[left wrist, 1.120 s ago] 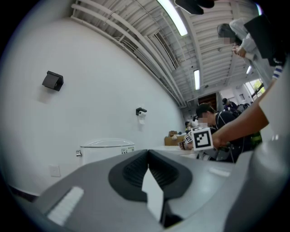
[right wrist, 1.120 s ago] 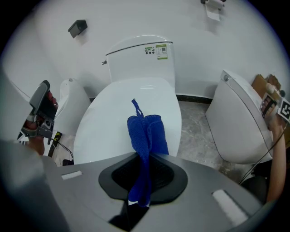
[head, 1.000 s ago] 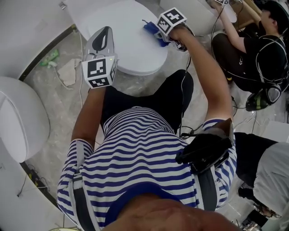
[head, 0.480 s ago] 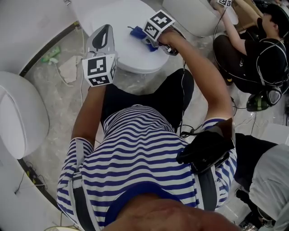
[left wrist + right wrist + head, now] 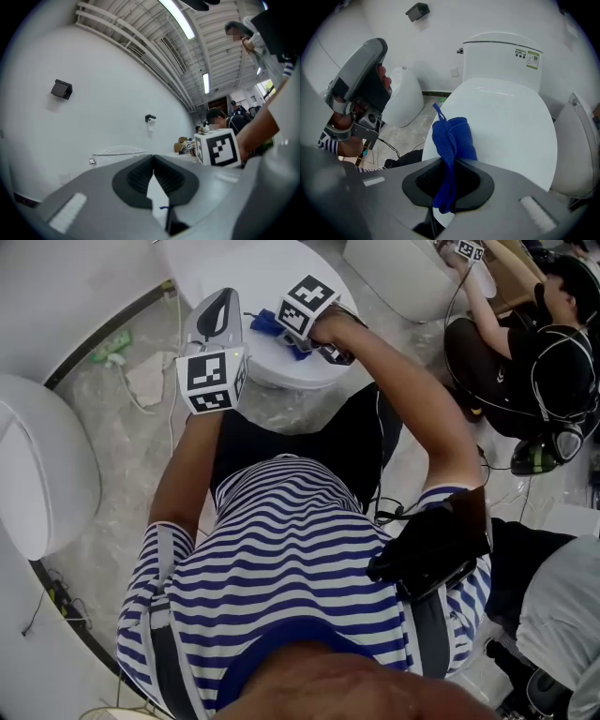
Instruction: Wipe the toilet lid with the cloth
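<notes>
Blue terry cloth (image 5: 452,138) is clamped between the jaws of my right gripper (image 5: 449,164). Its folded bulk lies on the white toilet lid (image 5: 511,126), toward the lid's near left part, and a loose tail hangs back through the jaws. The lid is down, with the white cistern (image 5: 501,54) upright behind it. My left gripper (image 5: 153,158) is clenched on nothing, its jaw tips touching. It tilts up toward the white wall (image 5: 93,108). In the head view it sits just left of the right gripper, apart from the cloth. A second toilet (image 5: 37,474) stands on the marbled floor (image 5: 112,418) at my left.
</notes>
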Demonstrator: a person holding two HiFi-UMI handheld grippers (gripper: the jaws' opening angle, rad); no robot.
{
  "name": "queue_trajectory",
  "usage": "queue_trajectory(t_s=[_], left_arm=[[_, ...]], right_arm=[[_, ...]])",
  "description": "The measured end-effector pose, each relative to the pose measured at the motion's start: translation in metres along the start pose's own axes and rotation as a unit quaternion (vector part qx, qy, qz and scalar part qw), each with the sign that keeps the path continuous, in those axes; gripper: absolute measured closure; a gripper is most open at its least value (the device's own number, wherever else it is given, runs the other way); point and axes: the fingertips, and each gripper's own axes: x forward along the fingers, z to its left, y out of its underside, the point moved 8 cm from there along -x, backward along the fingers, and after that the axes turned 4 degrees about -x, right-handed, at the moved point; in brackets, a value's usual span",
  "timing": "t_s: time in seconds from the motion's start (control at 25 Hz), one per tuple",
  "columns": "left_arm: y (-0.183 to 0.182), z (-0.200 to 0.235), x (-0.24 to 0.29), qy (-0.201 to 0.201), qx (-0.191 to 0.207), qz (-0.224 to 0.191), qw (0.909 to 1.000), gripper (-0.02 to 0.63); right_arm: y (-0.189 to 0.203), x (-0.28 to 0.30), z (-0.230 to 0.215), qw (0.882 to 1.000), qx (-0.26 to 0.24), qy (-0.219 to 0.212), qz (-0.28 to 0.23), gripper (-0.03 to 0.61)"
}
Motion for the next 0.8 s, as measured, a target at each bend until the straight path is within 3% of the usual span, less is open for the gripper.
queue_trajectory(t_s=[0.44, 0.8], left_arm=[[-0.007, 0.007, -0.022, -0.008, 0.005, -0.006, 0.9999, 0.611], [-0.009, 0.004, -0.019, -0.003, 0.005, -0.006, 1.0000, 0.611]], right_arm=[[-0.007, 0.015, 0.049, 0.999, -0.016, -0.030, 0.002, 0.529], [-0.008, 0.011, 0.045, 0.999, -0.008, -0.046, -0.015, 0.529]])
